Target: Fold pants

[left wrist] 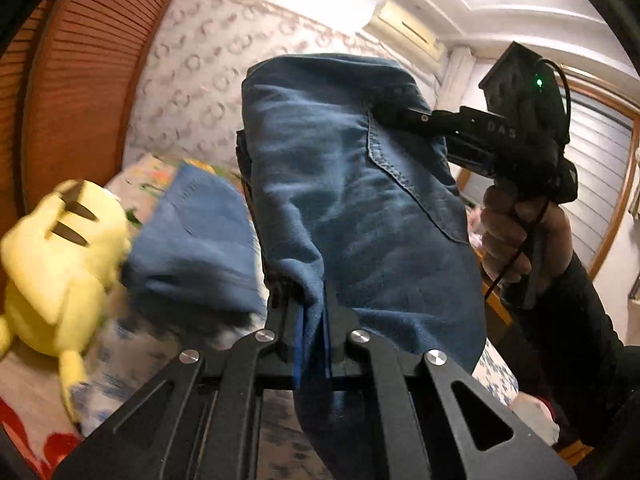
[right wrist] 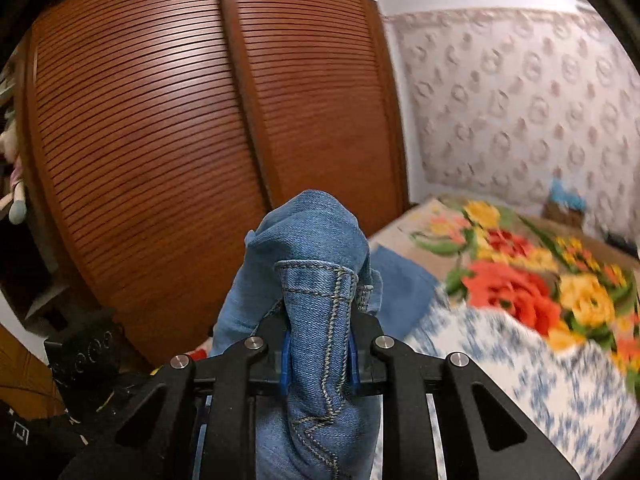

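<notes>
The blue denim pants are lifted in the air and stretched between both grippers. In the left wrist view my left gripper is shut on a bunched edge of the denim, which drapes over and below the jaws. My right gripper grips the pants' upper right edge near a stitched pocket, with a person's hand on its handle. In the right wrist view the right gripper is shut on a thick stitched seam of the pants. Another part of the pants trails down toward the bed.
A yellow plush toy lies on the bed at the left. The bed carries a floral blanket and a blue-patterned white sheet. Brown louvred wardrobe doors stand close behind. A window with blinds is at the right.
</notes>
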Demonstrator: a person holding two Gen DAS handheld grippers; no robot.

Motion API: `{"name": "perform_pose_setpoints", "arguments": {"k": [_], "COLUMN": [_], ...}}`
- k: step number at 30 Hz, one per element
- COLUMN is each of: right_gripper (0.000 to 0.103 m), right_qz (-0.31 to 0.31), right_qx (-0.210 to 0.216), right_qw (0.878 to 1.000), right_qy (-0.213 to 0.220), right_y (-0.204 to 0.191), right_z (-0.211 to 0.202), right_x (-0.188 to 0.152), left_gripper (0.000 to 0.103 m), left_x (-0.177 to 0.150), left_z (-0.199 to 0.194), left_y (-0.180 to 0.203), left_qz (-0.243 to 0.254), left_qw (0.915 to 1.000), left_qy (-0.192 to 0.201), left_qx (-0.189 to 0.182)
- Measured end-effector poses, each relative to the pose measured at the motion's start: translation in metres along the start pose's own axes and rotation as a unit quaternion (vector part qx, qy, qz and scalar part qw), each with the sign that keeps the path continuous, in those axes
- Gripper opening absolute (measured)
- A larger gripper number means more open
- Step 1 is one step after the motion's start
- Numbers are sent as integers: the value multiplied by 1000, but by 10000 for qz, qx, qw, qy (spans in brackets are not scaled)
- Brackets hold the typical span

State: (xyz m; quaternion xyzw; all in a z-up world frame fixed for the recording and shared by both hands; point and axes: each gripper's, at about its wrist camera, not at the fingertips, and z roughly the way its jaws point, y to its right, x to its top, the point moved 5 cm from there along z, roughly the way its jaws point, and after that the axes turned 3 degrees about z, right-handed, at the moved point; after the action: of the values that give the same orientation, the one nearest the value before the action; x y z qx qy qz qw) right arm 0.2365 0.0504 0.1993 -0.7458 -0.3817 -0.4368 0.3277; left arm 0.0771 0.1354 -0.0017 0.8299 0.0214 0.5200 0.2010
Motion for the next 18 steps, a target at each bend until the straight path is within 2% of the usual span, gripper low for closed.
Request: {"name": "perform_pose_setpoints", "arguments": {"k": [4,8,10,15,18], "right_gripper": [21,21,21,21,21], "right_qz": [28,232,495,1174,1541], "right_qx": [364,692,831,788,360], "right_qw": [9993,9969,9948,9888,9873], "right_qy": [116,277,333,484,137], "right_y": [-13,4,27,100,157], "right_z": [38,88,116,178,222], "right_x": [20,31,31,10,-22], "left_gripper": [8,8,8,8,8], "left_x": [21,48,57,76,65], "left_z": [-21,-24,-20,39,88], "left_y": [-33,-64,-81,-108,-134], "left_qz": [-6,147,217,468,379], "left_qw": [9990,9964,9954,9923,9906], "left_qy": [217,297,280,-37,-575], "left_qx": [381,781,893,1149,1179]}}
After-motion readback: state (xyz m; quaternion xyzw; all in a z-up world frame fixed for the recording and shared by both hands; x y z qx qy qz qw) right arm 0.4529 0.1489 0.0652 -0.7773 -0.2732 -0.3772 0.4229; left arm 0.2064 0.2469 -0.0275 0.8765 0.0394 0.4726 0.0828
